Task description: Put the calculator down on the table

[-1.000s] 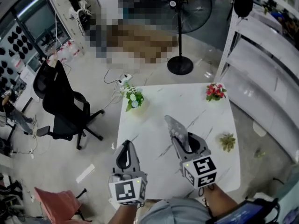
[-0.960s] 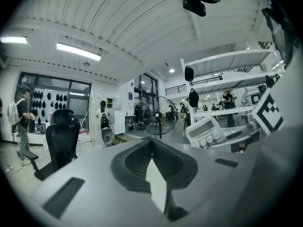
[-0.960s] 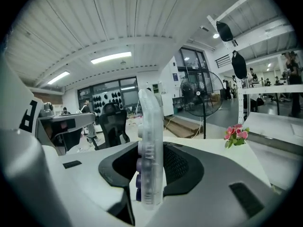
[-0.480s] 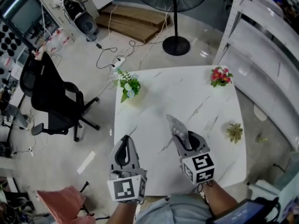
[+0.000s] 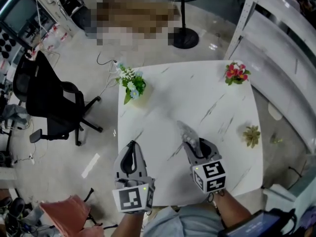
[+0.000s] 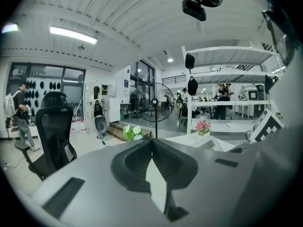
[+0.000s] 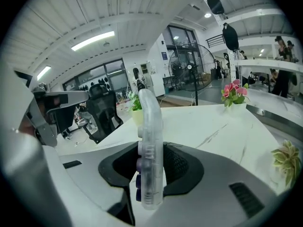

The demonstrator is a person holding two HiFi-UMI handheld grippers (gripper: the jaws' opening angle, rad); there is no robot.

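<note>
Calculator [image 7: 150, 141], clear plastic, clamped on edge between the jaws of the right tool [image 5: 191, 144] over the white counter [image 5: 197, 93]. It looks light, stiff and slippery (grip the flat faces near the middle). Left tool [image 5: 131, 147] closed, empty.

We see the calculator [image 7: 148, 115] as clear, glossy plastic, with purple keys showing through. The bench [image 5: 197, 98] looks like smooth white marble with thin grey veins and a slight shine. The left hand-held gripper [image 6: 152, 141] and the right hand-held gripper [image 7: 151, 148] have matt grey plastic shells. The right one's black pads [image 7: 174, 167] look finely textured. The floor [image 5: 74, 107] looks smooth and faintly glossy.
</note>
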